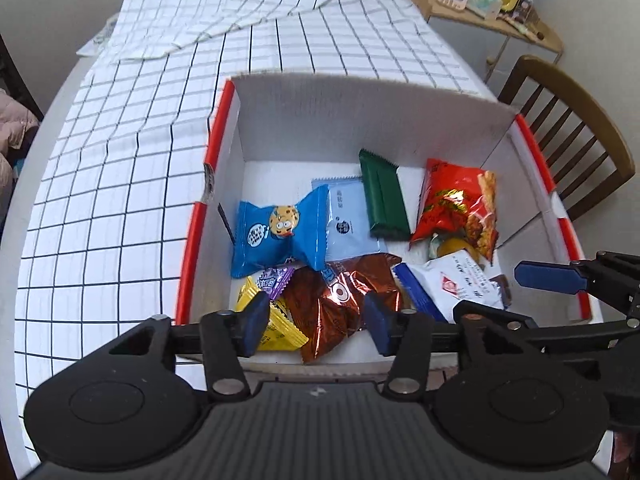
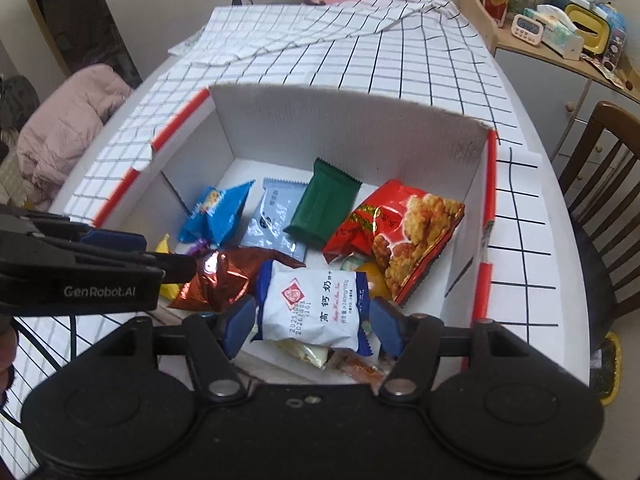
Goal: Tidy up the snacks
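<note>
Both wrist views down into box (image 1: 360, 128).

Your right gripper (image 2: 312, 326) points down into the white box (image 2: 348, 108), its blue pads apart on either side of the white-and-blue milk snack packet (image 2: 316, 308); whether they press it, you can't tell. Beyond lie the copper foil packet (image 2: 228, 276), green bar (image 2: 320, 204), red fried-snack bag (image 2: 404, 236), grey sachet (image 2: 272, 216) and blue cookie packet (image 2: 212, 212). Your left gripper (image 2: 132, 252) enters from the left, above the box's edge.
</note>
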Tool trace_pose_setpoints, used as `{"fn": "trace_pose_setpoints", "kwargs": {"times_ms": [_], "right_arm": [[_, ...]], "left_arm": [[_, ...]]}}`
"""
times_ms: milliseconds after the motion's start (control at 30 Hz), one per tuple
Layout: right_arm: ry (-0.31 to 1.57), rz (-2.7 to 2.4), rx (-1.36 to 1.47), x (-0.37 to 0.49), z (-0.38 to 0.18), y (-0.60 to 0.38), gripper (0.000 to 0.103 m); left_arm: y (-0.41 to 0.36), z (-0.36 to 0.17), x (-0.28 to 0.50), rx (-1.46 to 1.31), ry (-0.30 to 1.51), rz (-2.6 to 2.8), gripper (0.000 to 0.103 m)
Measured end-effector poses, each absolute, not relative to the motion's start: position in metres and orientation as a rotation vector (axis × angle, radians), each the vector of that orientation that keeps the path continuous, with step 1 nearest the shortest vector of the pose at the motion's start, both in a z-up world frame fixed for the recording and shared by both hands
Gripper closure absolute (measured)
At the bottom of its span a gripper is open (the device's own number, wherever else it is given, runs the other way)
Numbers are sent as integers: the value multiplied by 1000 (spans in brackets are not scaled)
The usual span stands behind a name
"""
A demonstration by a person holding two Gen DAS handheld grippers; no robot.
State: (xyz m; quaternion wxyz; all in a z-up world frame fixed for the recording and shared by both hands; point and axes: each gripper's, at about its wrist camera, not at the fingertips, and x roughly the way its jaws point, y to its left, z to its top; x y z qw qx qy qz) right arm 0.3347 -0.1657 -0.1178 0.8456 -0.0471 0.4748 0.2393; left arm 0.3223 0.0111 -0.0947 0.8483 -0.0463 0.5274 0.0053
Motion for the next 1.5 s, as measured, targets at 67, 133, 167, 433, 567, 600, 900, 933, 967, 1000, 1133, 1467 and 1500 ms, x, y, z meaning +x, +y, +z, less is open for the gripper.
{"fn": "trace_pose_setpoints", "kwargs": {"times_ms": [67, 133, 167, 433, 567, 600, 900, 933, 967, 1000, 1133, 1467, 1500], "right_arm": [[986, 514, -81, 329, -110, -169, 19], [958, 519, -70, 320, -100, -172, 12], [946, 525, -66, 316, -95, -173, 12], [855, 542, -44, 286, -62, -185, 7], [807, 547, -24, 270, -47, -192, 5], [794, 545, -17, 267, -44, -194, 5], [691, 541, 30, 233, -21, -210, 1], [678, 542, 36, 229, -19, -212, 1], [665, 541, 41, 225, -18, -213, 1], [653, 541, 44, 220, -16, -215, 1], [605, 532, 60, 205, -12, -221, 1], [523, 531, 76, 173, -8, -232, 1], [520, 534, 82, 171, -8, -232, 1]], "left_arm": [[12, -87, 315, -100, 1087, 8, 51], [13, -79, 308, -99, 1064, 6, 50], [14, -75, 304, -98, 1051, 5, 48], [14, -37, 270, -85, 932, -14, 33], [14, -22, 253, -86, 888, -33, 32], [14, -19, 249, -86, 879, -38, 30], [11, 9, 207, -78, 760, -72, 17], [11, 11, 202, -76, 748, -75, 16], [10, 13, 197, -72, 737, -76, 14], [10, 14, 193, -70, 727, -77, 9], [9, 18, 176, -86, 701, -86, 3], [1, 19, 144, -76, 661, -39, 3], [1, 19, 141, -74, 657, -31, 3]]}}
